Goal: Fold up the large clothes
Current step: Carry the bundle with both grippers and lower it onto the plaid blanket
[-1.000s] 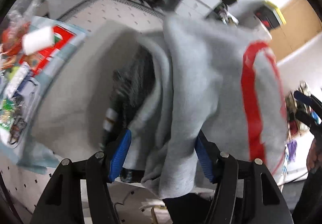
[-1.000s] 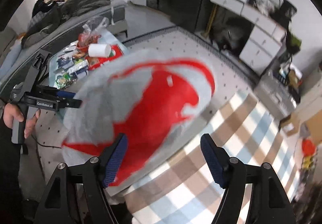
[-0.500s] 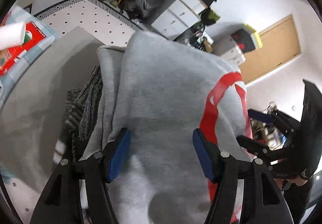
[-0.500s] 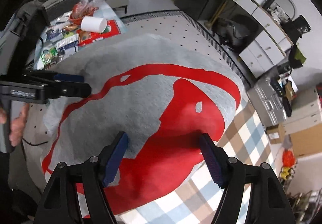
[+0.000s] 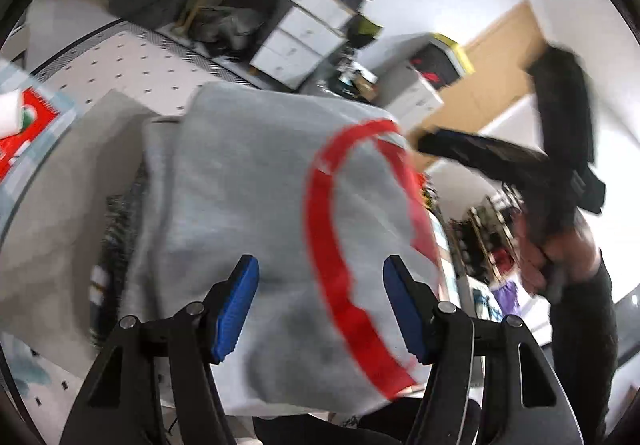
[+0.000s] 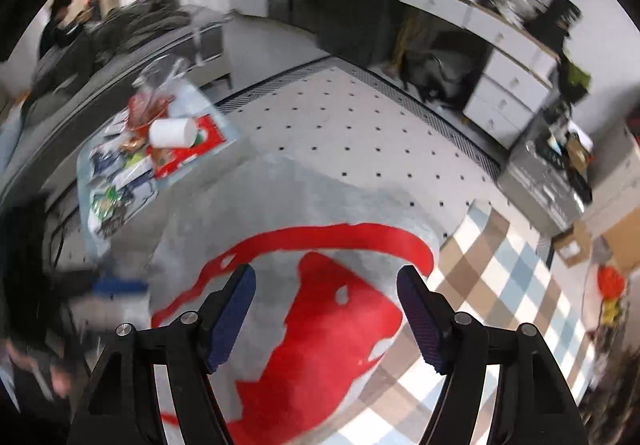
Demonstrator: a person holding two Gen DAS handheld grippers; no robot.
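A grey sweatshirt with a big red print (image 5: 248, 205) lies folded in a thick block; it also fills the lower middle of the right wrist view (image 6: 320, 309). My left gripper (image 5: 320, 305) is open, its blue pads apart just above the sweatshirt's near edge, holding nothing. My right gripper (image 6: 326, 315) is open over the red print, empty. The right gripper's black body (image 5: 552, 165) is raised at the right of the left wrist view. The left gripper (image 6: 116, 285) shows blurred at the left of the right wrist view.
A dark striped garment (image 5: 116, 229) lies under the sweatshirt's left side. A low table with snacks and a paper roll (image 6: 172, 133) stands to the left. A checked cloth (image 6: 500, 285) lies to the right. White drawers (image 6: 508, 85) stand at the back.
The sweatshirt has dropped from hanging in my left gripper to lying flat and folded. Both grippers have drawn back from it; the right gripper has lifted up and away.
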